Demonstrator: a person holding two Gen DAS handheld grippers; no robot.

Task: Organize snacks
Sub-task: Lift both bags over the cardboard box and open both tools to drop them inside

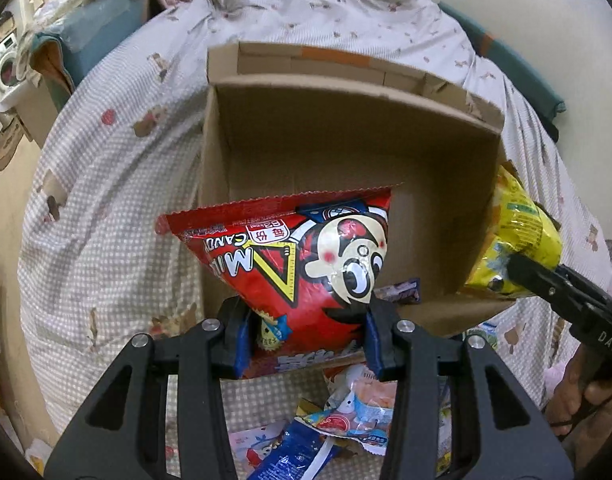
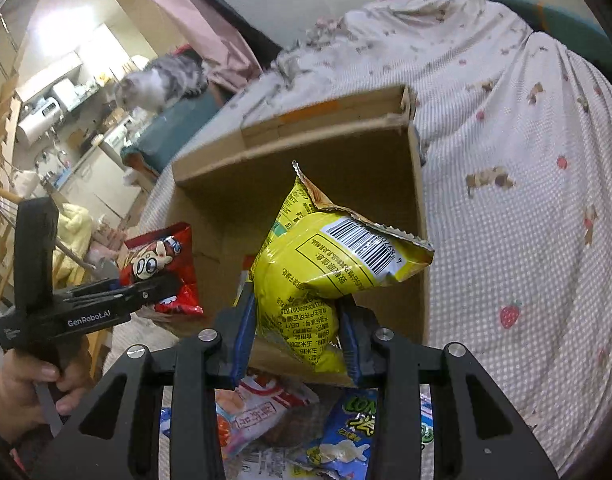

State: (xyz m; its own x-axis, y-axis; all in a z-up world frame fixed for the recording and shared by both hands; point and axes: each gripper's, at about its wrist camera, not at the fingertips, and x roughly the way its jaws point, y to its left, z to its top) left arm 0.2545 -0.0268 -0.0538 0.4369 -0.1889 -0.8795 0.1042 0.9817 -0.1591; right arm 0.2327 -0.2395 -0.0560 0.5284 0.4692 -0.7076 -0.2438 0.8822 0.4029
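L gripper (image 1: 306,344): jaws clamped on lower part of red candy bag (image 1: 290,256), bag held up at near-left edge of cardboard box (image 1: 345,152)
red bag text: "MILK CANDY" (partly creased), cartoon face, small Chinese label, rest unreadable
box: open top, sits on checked bedspread (image 1: 106,184); mostly bare inside, one purple-ish pkt (image 1: 401,290) on floor near front wall
R gripper (image 2: 298,328): jaws pinched on waist of yellow snack bag (image 2: 325,264), bag over box's near-right edge
yellow bag text: barcode, dense Chinese print, can't read brand
gripper body (seen from R cam): "GenRobot.AI"
step (est): both bags mid-carry to box, drop-in pending
next (est): move both fwd past front wall, lower, then let go; keep bags apart
leftover: loose snack pile (image 2: 290,412) on bed in front of box, "LON.." on a blue/green pkt
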